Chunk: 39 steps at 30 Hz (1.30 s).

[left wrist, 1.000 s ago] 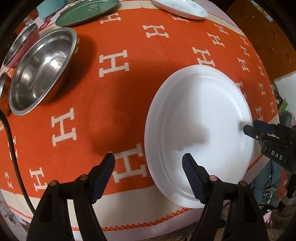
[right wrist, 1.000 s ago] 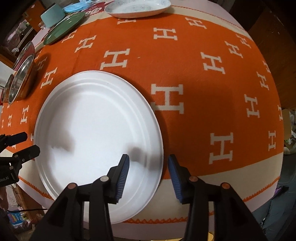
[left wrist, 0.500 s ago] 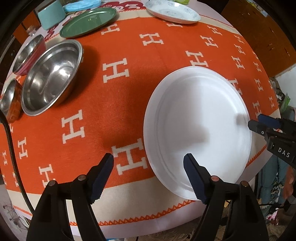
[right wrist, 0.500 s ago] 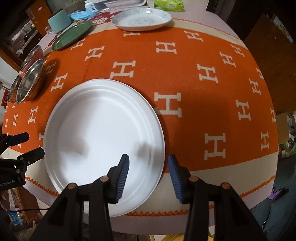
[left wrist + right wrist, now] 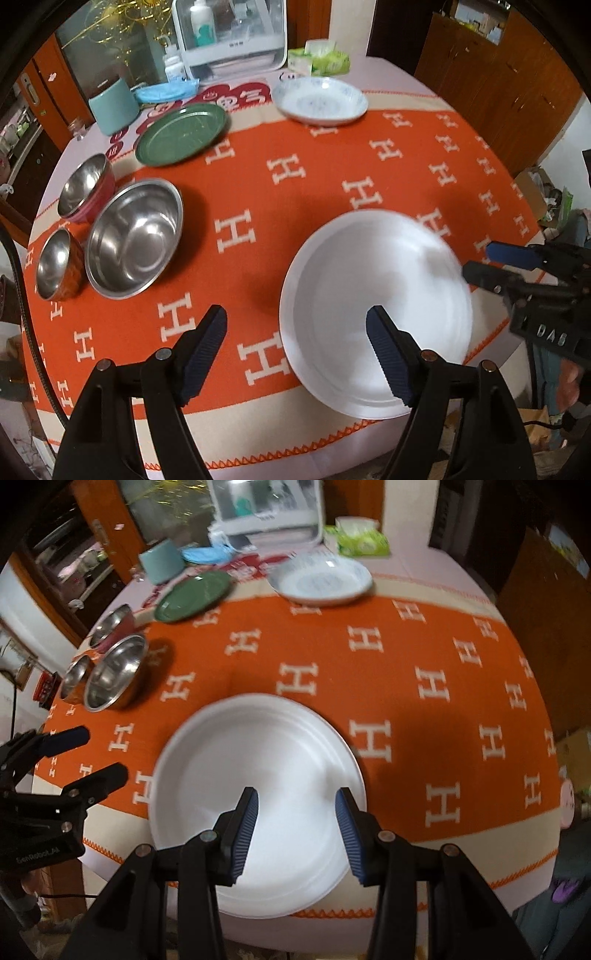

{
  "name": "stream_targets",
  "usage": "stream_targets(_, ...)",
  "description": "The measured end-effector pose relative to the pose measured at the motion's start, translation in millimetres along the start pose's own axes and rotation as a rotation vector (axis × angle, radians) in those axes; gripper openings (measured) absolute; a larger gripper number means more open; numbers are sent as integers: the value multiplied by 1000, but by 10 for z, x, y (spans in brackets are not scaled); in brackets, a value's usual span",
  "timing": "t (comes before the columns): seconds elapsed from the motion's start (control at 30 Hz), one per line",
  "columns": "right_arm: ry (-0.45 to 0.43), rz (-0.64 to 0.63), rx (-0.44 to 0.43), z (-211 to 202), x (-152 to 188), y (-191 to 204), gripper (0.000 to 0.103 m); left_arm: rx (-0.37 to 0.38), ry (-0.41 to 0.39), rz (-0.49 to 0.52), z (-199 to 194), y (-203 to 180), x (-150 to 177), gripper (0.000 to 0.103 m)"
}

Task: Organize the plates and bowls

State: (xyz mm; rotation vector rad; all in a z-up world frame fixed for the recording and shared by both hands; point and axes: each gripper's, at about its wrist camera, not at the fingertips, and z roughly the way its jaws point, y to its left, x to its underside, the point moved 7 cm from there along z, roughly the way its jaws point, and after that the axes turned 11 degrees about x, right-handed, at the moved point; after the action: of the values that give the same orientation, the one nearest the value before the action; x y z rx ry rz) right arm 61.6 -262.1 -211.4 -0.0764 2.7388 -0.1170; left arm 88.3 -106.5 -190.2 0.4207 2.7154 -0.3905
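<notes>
A large white plate (image 5: 373, 314) (image 5: 258, 771) lies flat on the orange cloth near the table's front edge. My left gripper (image 5: 295, 325) hangs above the plate's left rim, open, with nothing between its fingers. It also shows at the left of the right wrist view as the left gripper (image 5: 99, 753). My right gripper (image 5: 296, 805) hovers over the plate's near right part, jaws apart and empty. The right gripper (image 5: 480, 260) shows by the plate's right rim in the left wrist view. A large steel bowl (image 5: 135, 240) and two small steel bowls (image 5: 83, 192) (image 5: 55, 264) stand at the left.
A green plate (image 5: 181, 133) and a white patterned dish (image 5: 321, 99) sit at the far side. Behind them are a teal cup (image 5: 112, 105), a blue cloth (image 5: 166, 92), a white rack (image 5: 229, 33) and a tissue pack (image 5: 319, 59). The orange cloth (image 5: 332, 173) is bare mid-table.
Both grippers have risen away from the white plate and tipped up, so the far side of the table has come into view. Their jaws stayed as they were.
</notes>
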Motion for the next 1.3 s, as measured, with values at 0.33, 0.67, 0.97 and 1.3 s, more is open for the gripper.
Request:
stream_targets(0.33, -33, -24, -172, -373, -326, 252, 58, -12, -39, -14, -374, 140, -262, 77)
stream_targets(0.67, -126, -115, -77, -626, -803, 483, 59, -104, -68, 43, -524, 340, -551, 82)
stream_targets(0.97, -159, -120, -77, -710, -1447, 686, 59, -219, -119, 70, -830, 847, -1147, 82)
stream_targets(1.3, -217, -67, -31, -732, -2375, 824, 59, -348, -153, 83, -930, 1635, -1917, 82)
